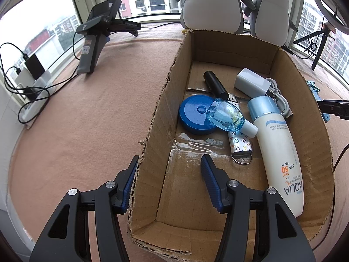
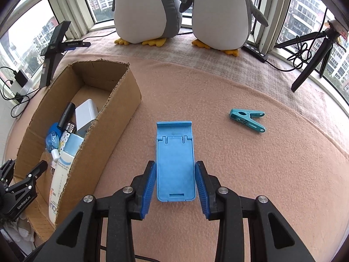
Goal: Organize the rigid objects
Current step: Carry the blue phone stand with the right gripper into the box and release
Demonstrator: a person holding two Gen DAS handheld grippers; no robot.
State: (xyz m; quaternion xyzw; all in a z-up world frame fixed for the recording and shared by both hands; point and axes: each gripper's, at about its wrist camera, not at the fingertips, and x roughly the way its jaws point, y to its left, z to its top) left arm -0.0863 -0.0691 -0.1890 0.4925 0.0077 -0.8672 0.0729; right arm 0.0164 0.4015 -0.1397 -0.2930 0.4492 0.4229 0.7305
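Observation:
A blue plastic phone stand (image 2: 174,152) lies flat on the pink cloth. My right gripper (image 2: 175,163) is closed onto it, its blue pads touching both long edges. A teal clothespin (image 2: 247,120) lies further right. To the left is a torn cardboard box (image 2: 122,100). It holds a white sunscreen bottle (image 1: 277,152), a blue round lid (image 1: 194,115), a clear blue bottle (image 1: 226,115), a black cylinder (image 1: 214,84), a white charger (image 1: 250,83) and a patterned lighter (image 1: 238,144). My left gripper (image 1: 169,159) is open, straddling the box's left wall (image 1: 157,100) and holding nothing.
Two plush penguins (image 2: 148,11) stand at the back by the windows. A black tripod (image 2: 309,61) is at the far right, with a power strip (image 2: 255,51) beside it. A black device on a stand (image 1: 93,39) and cabled chargers (image 1: 32,80) sit at the left.

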